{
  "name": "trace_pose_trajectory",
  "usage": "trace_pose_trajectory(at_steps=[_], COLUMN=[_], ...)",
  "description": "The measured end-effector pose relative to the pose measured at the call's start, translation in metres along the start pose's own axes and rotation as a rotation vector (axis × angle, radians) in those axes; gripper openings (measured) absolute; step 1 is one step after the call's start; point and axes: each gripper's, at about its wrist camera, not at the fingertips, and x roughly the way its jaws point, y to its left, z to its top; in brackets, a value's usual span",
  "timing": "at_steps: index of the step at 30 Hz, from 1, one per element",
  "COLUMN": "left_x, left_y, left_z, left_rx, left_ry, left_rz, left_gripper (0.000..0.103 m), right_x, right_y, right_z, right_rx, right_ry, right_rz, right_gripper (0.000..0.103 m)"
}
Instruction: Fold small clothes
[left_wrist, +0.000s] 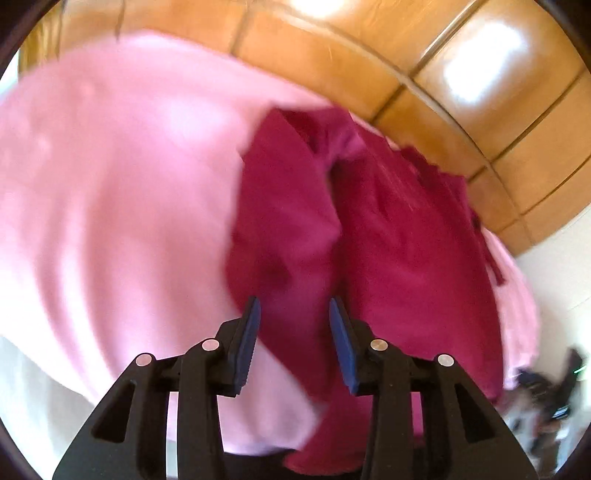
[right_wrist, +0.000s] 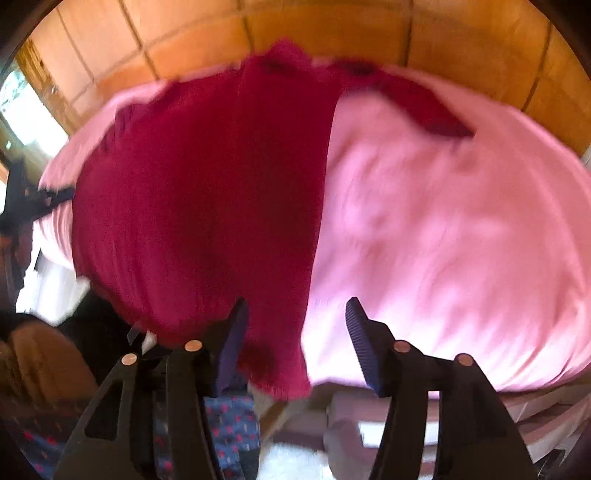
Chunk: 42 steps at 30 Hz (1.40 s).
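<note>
A dark red knit garment (left_wrist: 388, 240) lies crumpled on a pink bedsheet (left_wrist: 110, 184). My left gripper (left_wrist: 294, 306) is open and empty, its fingertips just above the garment's near fold. In the right wrist view the same garment (right_wrist: 203, 203) spreads over the left part of the pink sheet (right_wrist: 443, 240), its near hem hanging at the bed's edge. My right gripper (right_wrist: 295, 306) is open and empty, hovering over the garment's near right edge. Both views are motion-blurred.
A glossy wooden panelled headboard (left_wrist: 461, 74) runs behind the bed and also shows in the right wrist view (right_wrist: 295, 33). A dark blue patterned cloth (right_wrist: 229, 424) sits below the bed's edge. Dark clutter (left_wrist: 546, 398) lies at the far right.
</note>
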Motion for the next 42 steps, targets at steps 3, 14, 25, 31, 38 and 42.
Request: trace_pose_trajectory(at_steps=[3, 14, 25, 31, 38, 42], left_x=[-0.004, 0.026, -0.083, -0.089, -0.07, -0.039], left_y=[-0.013, -0.01, 0.119, 0.218, 0.241, 0.233], left_z=[-0.007, -0.023, 0.091, 0.103, 0.075, 0.073], left_rx=[0.101, 0.21, -0.345, -0.705, -0.717, -0.592], left_ry=[-0.006, 0.028, -0.3, -0.369, -0.291, -0.219], left_rz=[0.038, 0.09, -0.314, -0.083, 0.073, 0.232], left_gripper=[0.038, 0.008, 0.004, 0.033, 0.071, 0.071], right_x=[0.001, 0.081, 0.108, 0.118, 0.125, 0.126], right_y=[0.028, 0.122, 0.158, 0.161, 0.163, 0.169], right_z=[0.015, 0.04, 0.062, 0.063, 0.068, 0.068], right_rx=[-0.027, -0.112, -0.069, -0.039, -0.011, -0.02], right_ry=[-0.064, -0.028, -0.039, -0.03, -0.033, -0.039], right_rz=[0.056, 0.295, 0.313, 0.311, 0.329, 0.319], right_gripper=[0.062, 0.067, 0.067, 0.069, 0.075, 0.08])
